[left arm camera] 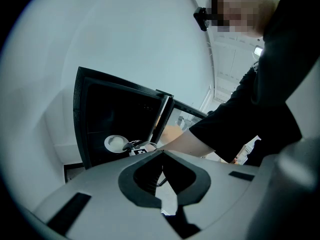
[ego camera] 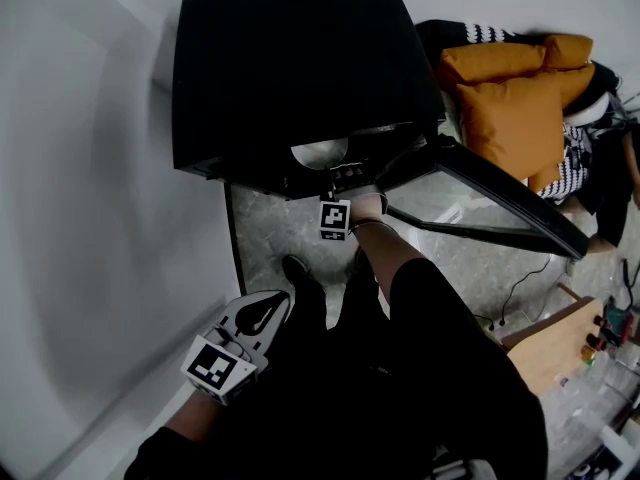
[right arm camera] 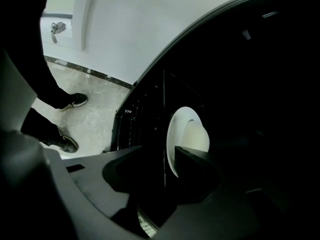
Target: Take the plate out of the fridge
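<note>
- The step in hand looks like the reach-in. The fridge (ego camera: 280,68) sits low by the floor (ego camera: 280,230) with its door (ego camera: 490,203) swung wide, and the right gripper (right arm camera: 157,156) is poked into the dark opening.
- The plate (right arm camera: 187,136) is inside the fridge, not yet lifted out.
- The right gripper's fingers (right arm camera: 200,171) stand apart. The plate's near rim sits at the gap between them, right against the one finger. From where I stand they look released, not yet clamped on it.
- Next, I'd say, the fingers need to settle either side of that rim and clench firmly. Then the plate has to be drawn straight out and kept level past the fridge's front edge.
- The left gripper (left arm camera: 162,173) hangs back near the person's leg, fingers clenched together on nothing.
- The right gripper view is the only one that shows how the rim lies against the fingers.
- The head view shows only a sliver of the plate under the fridge's top, but it gives the open door and the orange cushions (ego camera: 510,98) beyond.
- The left gripper view gives a side look at the plate on its shelf with the reaching forearm (left arm camera: 185,141) just beside it.
</note>
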Motion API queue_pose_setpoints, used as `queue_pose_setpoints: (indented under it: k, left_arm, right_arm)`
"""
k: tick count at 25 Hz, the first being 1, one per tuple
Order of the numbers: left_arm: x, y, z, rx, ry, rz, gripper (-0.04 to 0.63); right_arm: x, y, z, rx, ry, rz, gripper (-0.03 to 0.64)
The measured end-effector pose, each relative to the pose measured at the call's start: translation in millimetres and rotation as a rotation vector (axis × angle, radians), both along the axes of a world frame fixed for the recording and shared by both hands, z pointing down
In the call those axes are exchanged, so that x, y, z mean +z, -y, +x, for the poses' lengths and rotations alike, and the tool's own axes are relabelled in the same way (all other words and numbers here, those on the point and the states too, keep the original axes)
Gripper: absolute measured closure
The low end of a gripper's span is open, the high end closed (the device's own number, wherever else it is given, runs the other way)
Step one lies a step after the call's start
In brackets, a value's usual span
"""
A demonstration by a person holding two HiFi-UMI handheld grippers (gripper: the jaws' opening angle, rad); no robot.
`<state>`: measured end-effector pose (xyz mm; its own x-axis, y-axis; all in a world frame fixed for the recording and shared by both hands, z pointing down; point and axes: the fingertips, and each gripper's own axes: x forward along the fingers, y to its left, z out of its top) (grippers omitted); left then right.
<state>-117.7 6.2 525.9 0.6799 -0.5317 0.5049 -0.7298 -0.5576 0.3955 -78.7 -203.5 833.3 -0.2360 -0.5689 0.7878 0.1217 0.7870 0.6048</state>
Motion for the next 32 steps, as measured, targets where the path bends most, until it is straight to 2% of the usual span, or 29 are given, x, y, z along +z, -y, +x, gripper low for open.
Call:
queue_pose_setpoints:
  k: [2,5,9,16,26,32]
  left_arm:
    - [2,0,0,0.002,0.003,-0.006,0.588]
    - [6,-2,0,0.008,0.010,-0.017,0.588]
    - [10,-2,-1,0.007,0.014,-0.028,0.588]
    - [11,-1,2,0.014,0.016,-0.029,0.588]
    - [6,1,5,0.027,0.013,-0.015,0.588]
    - [0,4,4,0.036,0.022,0.001,0.588]
  right_arm:
    - [-2,7,1,0.010,0.010,0.021,0.447]
    - [-1,14,2,0.015,0.008,0.030,0.511]
    - [1,17,1,0.000,-0.003,0.038,0.515]
    - [-4,13,0,-0.031,-0.001,0.062,0.575]
    - [-26,7,3,-0.036,0.012,0.137,0.595]
    - [-39,5,0,-0.038,0.081,0.195,0.601]
